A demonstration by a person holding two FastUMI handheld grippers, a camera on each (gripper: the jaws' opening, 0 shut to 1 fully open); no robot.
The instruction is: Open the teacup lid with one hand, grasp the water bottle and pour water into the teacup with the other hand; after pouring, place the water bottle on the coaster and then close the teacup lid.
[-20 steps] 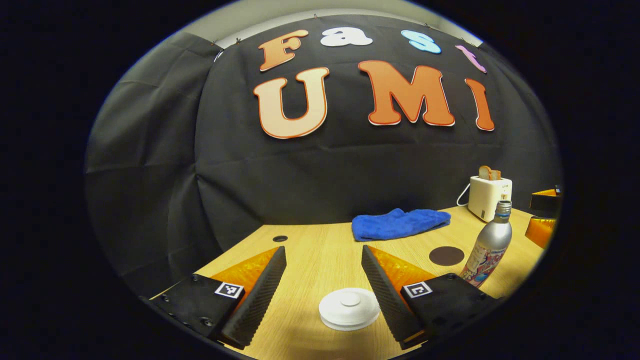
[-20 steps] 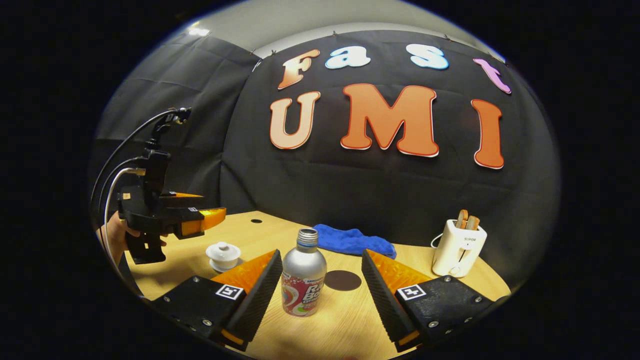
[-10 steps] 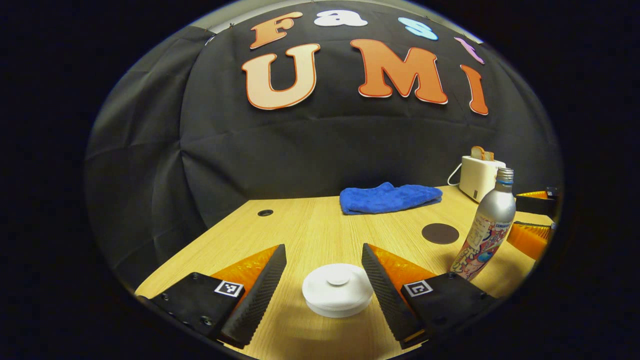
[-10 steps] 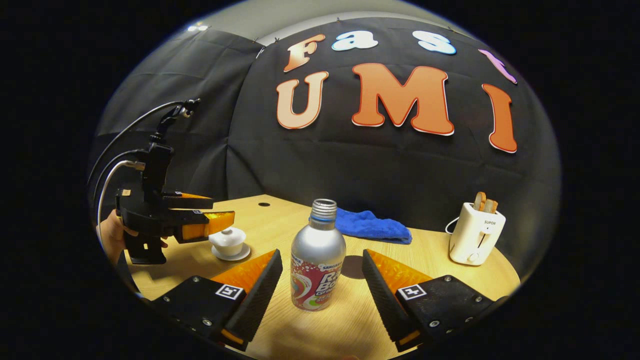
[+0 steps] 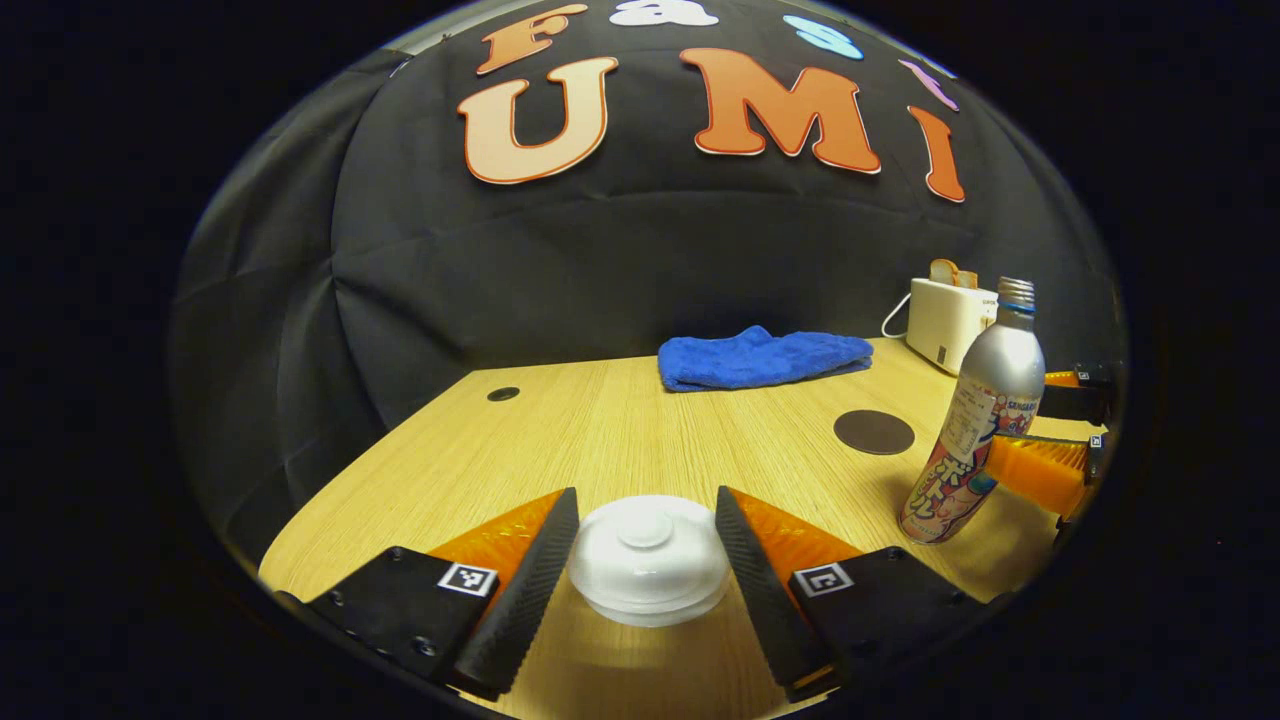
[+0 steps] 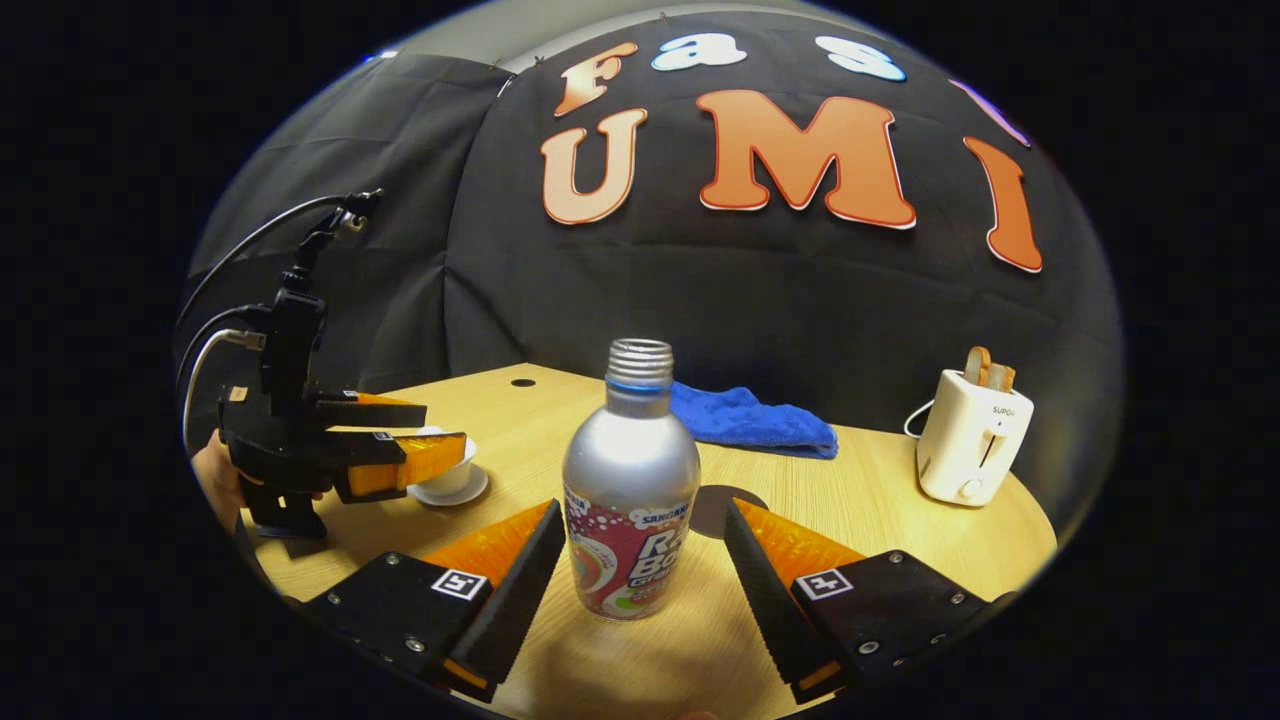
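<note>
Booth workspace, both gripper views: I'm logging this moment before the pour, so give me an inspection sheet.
Surface: light wooden table, with a small dark hole near the far left corner.
Job's things: white teacup lid on the cup, cup on a saucer; water bottle upright, uncapped; dark round coaster bare in the left gripper view.
Clutter: blue cloth at the back; white toaster holding bread slices.
Grippers: left gripper open, fingers flanking the lid; right gripper open, fingers either side of the bottle, not touching.
Cables: leads rise from the left gripper's body; toaster cord.
Surroundings: black cloth wall; a hand holds the left gripper.
</note>
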